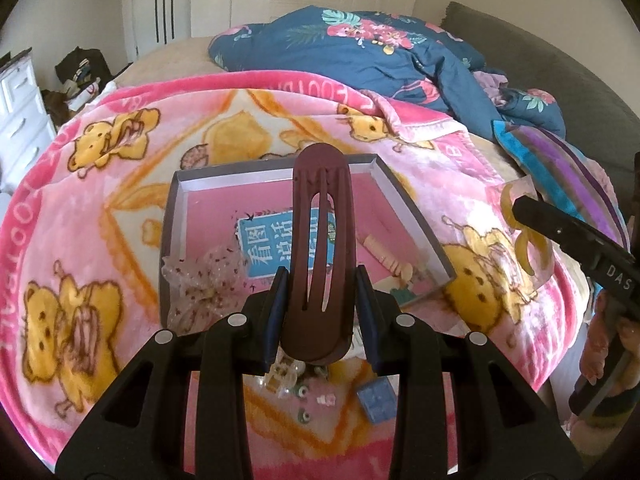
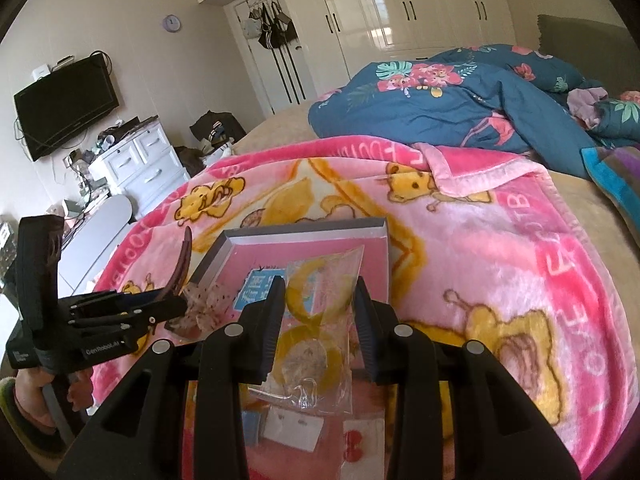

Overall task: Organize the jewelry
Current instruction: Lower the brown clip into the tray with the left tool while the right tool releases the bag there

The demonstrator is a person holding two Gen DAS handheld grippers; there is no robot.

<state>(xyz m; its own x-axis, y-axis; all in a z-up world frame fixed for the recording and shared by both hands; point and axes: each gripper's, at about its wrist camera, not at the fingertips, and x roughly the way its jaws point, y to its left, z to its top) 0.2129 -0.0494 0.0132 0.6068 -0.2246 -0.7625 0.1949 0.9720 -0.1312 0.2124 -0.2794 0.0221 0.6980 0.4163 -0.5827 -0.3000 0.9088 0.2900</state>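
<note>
Jewelry and hair pieces lie scattered on the pink bear-print blanket on the bed, some already in the shallow grey box and some loose in front of it. Starting at the left, a sheer dotted bow hangs over the box's near-left corner. My left hand-held gripper is clenched on the base of a long maroon hair clip, which stands up above the box. Below it a small blue box and tiny clear pieces remain on the blanket. Further right, my right hand-held gripper is grasping a clear plastic packet of yellow rings above the box's near edge. I think the risks are these: the clip is pinched only at its narrow end and could pivot or slip; the slick packet could slide from the pads; both loads head for one box, so the hand-held grippers could collide or knock the bow out. Readable writing: "GenRobot.AI" on the left hand-held gripper's side in the right wrist view, "DAS" on the right one in the left wrist view, "LOVE" on the blanket border, and Chinese characters on the box's blue label.
</note>
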